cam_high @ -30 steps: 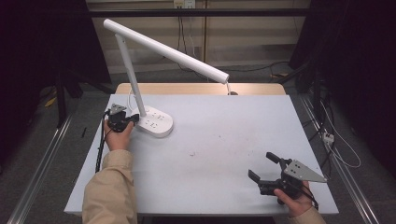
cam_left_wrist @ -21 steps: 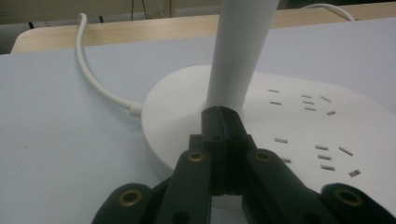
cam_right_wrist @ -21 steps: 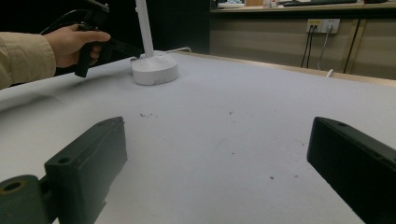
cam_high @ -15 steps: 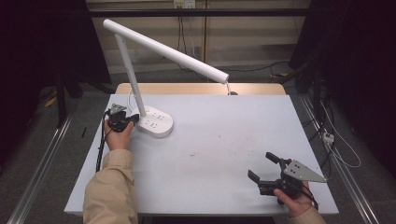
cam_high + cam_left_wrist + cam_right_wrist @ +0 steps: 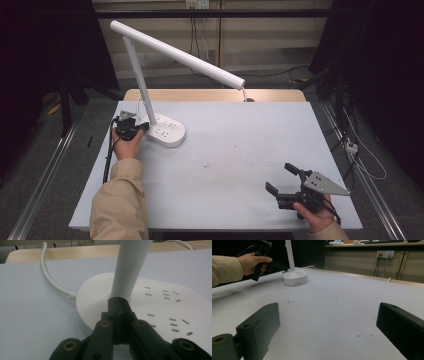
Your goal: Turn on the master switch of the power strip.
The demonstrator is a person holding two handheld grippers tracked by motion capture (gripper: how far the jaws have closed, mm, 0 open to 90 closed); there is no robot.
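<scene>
Black jaws of your left gripper [image 5: 119, 302] are pressed together on nothing, tips resting on the white lamp base [image 5: 160, 312] at the foot of its stem, likely to press a control there. Your right gripper [image 5: 286, 179] waits wide open and empty, well apart over the grey table [image 5: 235, 150].

My table [image 5: 240, 135] had a pale grey top with a wooden strip along its far edge. The white lamp base [image 5: 165, 131] stood on it at the far left, its white cord [image 5: 51, 277] lying on the top beside it. A few dark specks [image 5: 235, 162] marked the middle.
</scene>
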